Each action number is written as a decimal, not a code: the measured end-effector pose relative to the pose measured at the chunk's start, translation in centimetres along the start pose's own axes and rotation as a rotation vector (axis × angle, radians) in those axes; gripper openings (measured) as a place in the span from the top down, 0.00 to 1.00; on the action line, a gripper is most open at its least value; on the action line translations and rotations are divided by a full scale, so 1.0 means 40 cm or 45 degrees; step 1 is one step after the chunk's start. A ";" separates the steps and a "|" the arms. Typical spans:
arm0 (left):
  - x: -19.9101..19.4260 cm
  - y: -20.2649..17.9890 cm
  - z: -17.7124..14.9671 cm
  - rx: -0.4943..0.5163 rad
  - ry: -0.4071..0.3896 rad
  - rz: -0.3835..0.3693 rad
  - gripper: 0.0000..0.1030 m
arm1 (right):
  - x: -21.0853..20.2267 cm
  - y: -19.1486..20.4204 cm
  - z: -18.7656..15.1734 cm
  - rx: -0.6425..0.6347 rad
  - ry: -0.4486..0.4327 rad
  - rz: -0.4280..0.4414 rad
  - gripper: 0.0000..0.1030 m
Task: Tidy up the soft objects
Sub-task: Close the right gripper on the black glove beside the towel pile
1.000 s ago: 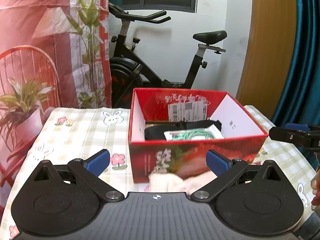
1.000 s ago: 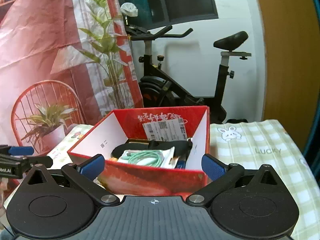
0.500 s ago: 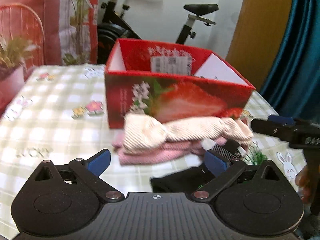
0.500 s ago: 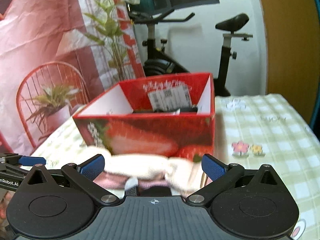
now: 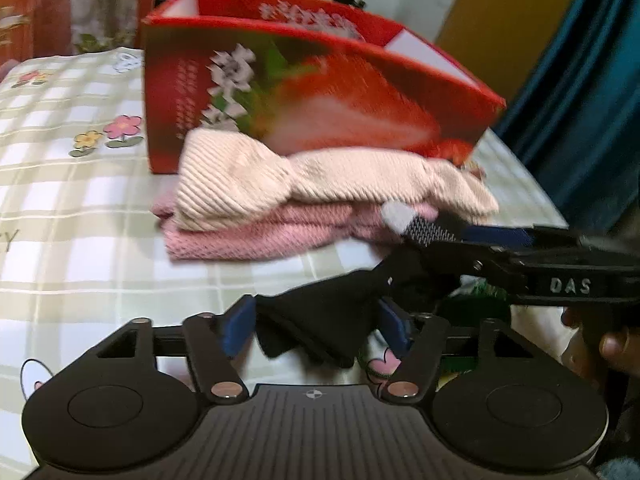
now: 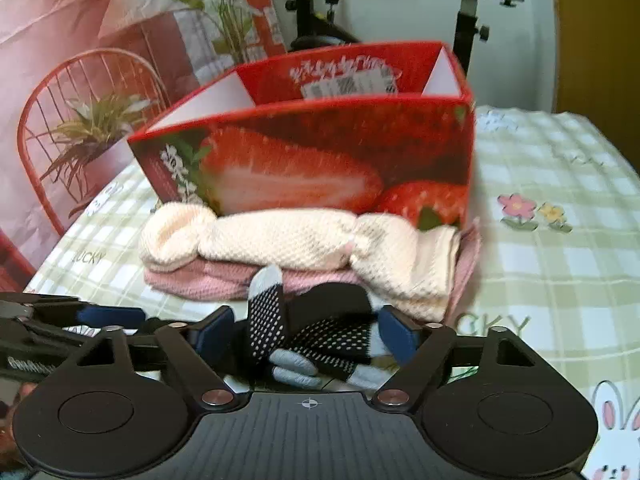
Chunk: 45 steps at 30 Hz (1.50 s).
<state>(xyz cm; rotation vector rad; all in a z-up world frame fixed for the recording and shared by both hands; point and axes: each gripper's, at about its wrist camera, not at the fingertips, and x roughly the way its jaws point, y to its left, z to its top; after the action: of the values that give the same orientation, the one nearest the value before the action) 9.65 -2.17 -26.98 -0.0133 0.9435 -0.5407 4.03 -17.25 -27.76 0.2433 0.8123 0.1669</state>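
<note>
The left claw has its two blue-padded fingers closed in on a crumpled black cloth, grasping it just above the tabletop. At about 3 o'clock from it, the right claw reaches in sideways over the same dark heap. In the right wrist view, the right claw is clenched around a black sock with white grip dots and grey toes, with the left claw lying at 9 o'clock. At 12 o'clock from both claws, just beyond the dark items, a cream ribbed knit, bunched like a bow, lies on top of a folded pink knit; in the right wrist view the same cream knit sits on the pink knit. Directly behind the stack, touching or nearly so, stands an open red box printed with a strawberry, its front wall facing the cameras. All of this rests on a green-and-white checked cloth with flowers and bunnies. An exercise bike and a red chair stand farther back.
</note>
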 end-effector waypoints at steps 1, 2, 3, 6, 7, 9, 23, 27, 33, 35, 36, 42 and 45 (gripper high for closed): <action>0.003 -0.002 -0.004 0.014 -0.004 0.011 0.51 | 0.005 0.000 -0.001 0.000 0.009 -0.002 0.41; 0.004 -0.001 -0.006 0.019 -0.008 0.028 0.60 | 0.009 0.001 -0.002 0.002 0.013 -0.003 0.44; 0.003 0.004 -0.006 0.008 -0.012 0.021 0.63 | 0.011 -0.001 0.000 0.004 0.015 -0.002 0.49; -0.002 0.023 -0.008 -0.038 -0.020 0.003 0.72 | 0.010 -0.002 0.000 0.016 0.010 0.009 0.61; -0.003 0.025 -0.006 -0.043 -0.024 0.011 0.73 | 0.012 -0.004 0.002 0.023 0.012 0.015 0.65; -0.011 0.032 -0.008 -0.056 -0.038 0.033 0.79 | 0.017 -0.005 0.007 0.033 0.018 0.034 0.68; -0.025 0.082 -0.005 -0.153 -0.063 0.125 0.80 | 0.052 0.017 0.013 0.037 0.053 0.109 0.74; -0.024 0.083 -0.015 -0.149 -0.065 0.123 0.79 | 0.057 0.015 0.005 0.040 0.051 0.109 0.75; -0.019 0.083 -0.021 -0.140 -0.072 0.125 0.78 | 0.060 0.016 -0.001 0.042 0.044 0.128 0.83; -0.020 0.081 -0.022 -0.134 -0.073 0.127 0.78 | 0.058 0.019 -0.003 0.036 0.041 0.134 0.85; -0.020 0.080 -0.023 -0.132 -0.074 0.128 0.78 | 0.058 0.021 -0.004 0.032 0.040 0.133 0.85; -0.019 0.081 -0.023 -0.124 -0.076 0.126 0.78 | 0.054 0.020 -0.010 0.039 0.033 0.145 0.88; -0.022 0.082 -0.024 -0.124 -0.080 0.121 0.80 | 0.048 0.022 -0.012 0.032 0.025 0.151 0.89</action>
<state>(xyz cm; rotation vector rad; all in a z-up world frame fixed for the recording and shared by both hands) 9.93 1.27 -27.70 -0.0727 0.9035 -0.4040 4.96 -15.88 -29.17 0.3144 0.8201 0.2709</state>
